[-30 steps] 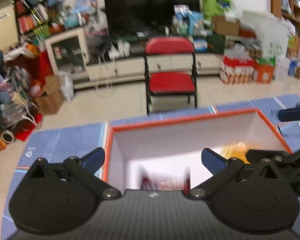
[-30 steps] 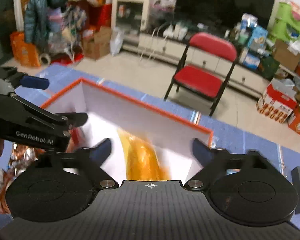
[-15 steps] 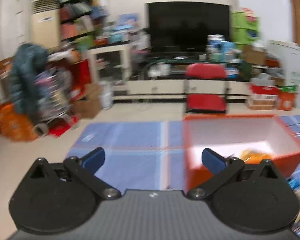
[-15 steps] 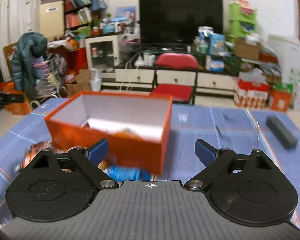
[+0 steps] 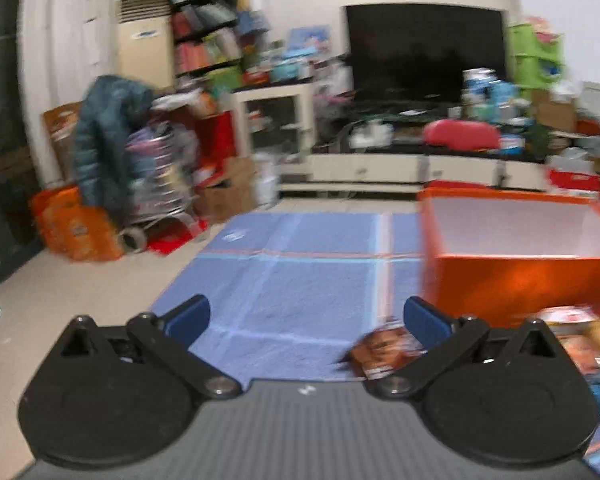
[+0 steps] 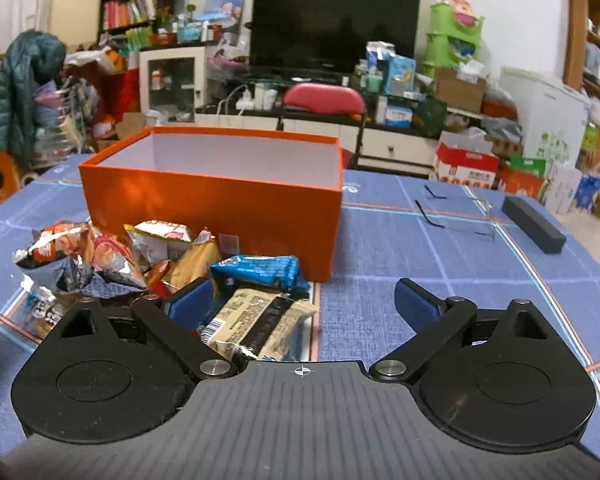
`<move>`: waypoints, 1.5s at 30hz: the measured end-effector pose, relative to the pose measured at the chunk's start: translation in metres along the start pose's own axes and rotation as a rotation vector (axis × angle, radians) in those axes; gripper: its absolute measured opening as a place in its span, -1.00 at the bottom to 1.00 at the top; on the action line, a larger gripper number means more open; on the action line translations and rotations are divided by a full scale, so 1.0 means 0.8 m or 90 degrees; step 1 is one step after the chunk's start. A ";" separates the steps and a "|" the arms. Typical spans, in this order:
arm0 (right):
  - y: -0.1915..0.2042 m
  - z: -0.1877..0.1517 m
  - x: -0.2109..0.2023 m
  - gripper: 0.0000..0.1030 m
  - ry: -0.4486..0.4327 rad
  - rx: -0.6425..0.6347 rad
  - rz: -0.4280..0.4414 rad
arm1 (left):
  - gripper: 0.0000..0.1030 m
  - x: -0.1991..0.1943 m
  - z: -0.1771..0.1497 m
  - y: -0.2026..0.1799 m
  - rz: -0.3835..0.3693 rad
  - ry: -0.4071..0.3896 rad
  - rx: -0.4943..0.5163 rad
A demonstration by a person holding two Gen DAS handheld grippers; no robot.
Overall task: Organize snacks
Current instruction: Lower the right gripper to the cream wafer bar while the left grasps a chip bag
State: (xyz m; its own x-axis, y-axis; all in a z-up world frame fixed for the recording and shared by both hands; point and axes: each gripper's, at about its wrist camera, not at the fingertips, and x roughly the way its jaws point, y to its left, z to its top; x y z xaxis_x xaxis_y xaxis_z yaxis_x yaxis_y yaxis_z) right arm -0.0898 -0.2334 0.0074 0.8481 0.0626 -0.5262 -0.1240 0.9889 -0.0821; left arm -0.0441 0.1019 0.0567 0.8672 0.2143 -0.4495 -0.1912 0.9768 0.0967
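Snacks (image 6: 156, 264) lie piled by my orange box (image 6: 212, 196); maybe some are inside, I can't see. Right gripper (image 6: 302, 304) is opening, empty; left gripper (image 5: 306, 320) is wide, empty.

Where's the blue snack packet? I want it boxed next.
In the right wrist view, the blue snack packet lies left of centre on the blue tablecloth, against the orange box, just behind a beige packet.

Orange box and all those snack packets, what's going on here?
A person with a gripper in each hand is sorting snacks. The orange box stands open on the blue mat, with a pile of packets still in front of it. The right gripper is opening over a beige packet; the left gripper is open and empty.
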 end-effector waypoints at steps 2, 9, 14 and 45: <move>0.004 -0.003 0.004 0.75 0.006 -0.003 0.010 | 0.99 -0.012 0.003 -0.018 -0.052 -0.018 0.027; 0.005 -0.010 0.016 0.79 0.022 -0.015 0.021 | 0.99 -0.033 -0.027 -0.089 -0.180 -0.117 0.304; 0.003 -0.012 0.025 0.79 0.034 -0.009 0.031 | 0.99 -0.038 -0.035 -0.104 -0.291 -0.102 0.350; 0.009 -0.019 0.080 -0.09 0.122 0.081 0.011 | 0.99 -0.014 -0.057 -0.136 -0.304 -0.044 0.363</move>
State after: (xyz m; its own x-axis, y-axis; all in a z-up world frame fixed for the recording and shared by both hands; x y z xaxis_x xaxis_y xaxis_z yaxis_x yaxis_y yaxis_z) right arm -0.0440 -0.2241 -0.0397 0.7317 0.0655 -0.6785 -0.0618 0.9977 0.0296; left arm -0.0539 -0.0065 0.0109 0.8267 -0.2521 -0.5031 0.4652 0.8091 0.3590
